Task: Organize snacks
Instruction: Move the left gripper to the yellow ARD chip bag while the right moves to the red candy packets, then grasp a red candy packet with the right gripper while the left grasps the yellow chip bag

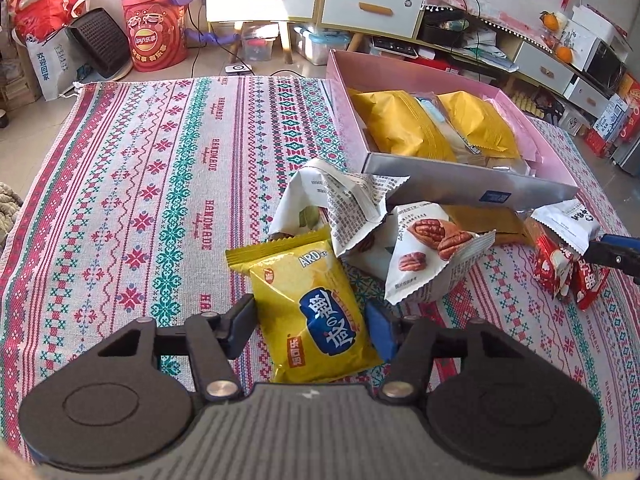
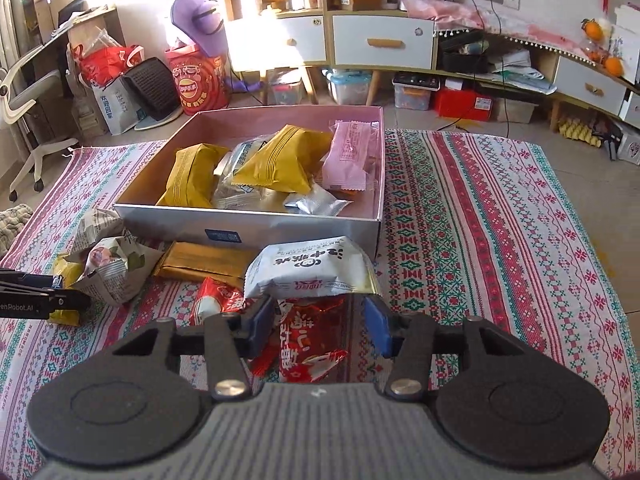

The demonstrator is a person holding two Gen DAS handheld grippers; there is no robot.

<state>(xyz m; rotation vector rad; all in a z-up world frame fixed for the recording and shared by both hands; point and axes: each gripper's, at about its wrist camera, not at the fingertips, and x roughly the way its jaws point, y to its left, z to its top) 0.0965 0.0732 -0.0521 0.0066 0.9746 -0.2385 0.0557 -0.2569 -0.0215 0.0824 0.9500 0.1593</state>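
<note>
— The left hand-held gripper has its jaws spread wide around the glossy yellow crinkled snack packet with the blue label, one pad at each side; I can't tell whether they touch it. It lies flat on the patterned woven cloth.

— And the right one?

— The right hand-held gripper is just as wide, straddling the shiny red foil snack packet, which sits partly under the puffy white snack pouch with black lettering (so it may drag that along).

— How to do it well?

— I'd close on the packets' middles, firmly but not crushing, then lift clear of the pile. The shallow pink-lined cardboard box behind the heap already holds several packets.
</note>
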